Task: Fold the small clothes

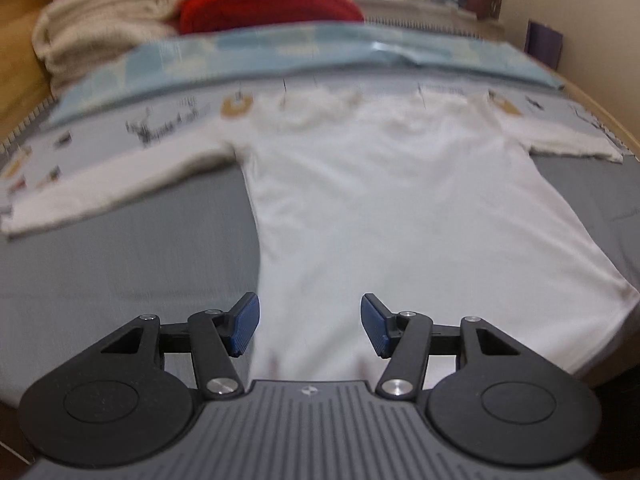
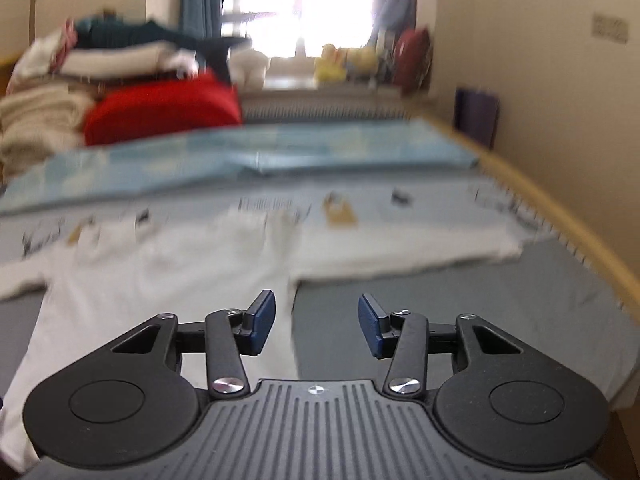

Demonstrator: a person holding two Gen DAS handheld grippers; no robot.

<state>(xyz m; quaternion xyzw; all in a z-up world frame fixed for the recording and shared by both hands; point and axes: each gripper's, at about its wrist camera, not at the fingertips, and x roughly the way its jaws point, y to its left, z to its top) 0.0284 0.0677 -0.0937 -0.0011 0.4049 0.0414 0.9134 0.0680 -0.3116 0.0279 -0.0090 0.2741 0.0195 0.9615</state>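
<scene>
A small white long-sleeved shirt (image 1: 380, 208) lies spread flat on the grey bed sheet (image 1: 132, 256), collar away from me, sleeves out to both sides. My left gripper (image 1: 310, 322) is open and empty, over the shirt's lower hem near its left edge. The shirt also shows in the right wrist view (image 2: 152, 280). My right gripper (image 2: 316, 326) is open and empty, above the shirt's right side edge below the right sleeve (image 2: 400, 246). Both views are blurred.
A printed light cloth (image 1: 172, 120) and a pale blue blanket (image 1: 320, 52) lie beyond the shirt. A red cushion (image 1: 268, 4) and stacked towels (image 1: 100, 28) sit at the back left. The wooden bed rail (image 2: 560, 220) runs along the right by the wall.
</scene>
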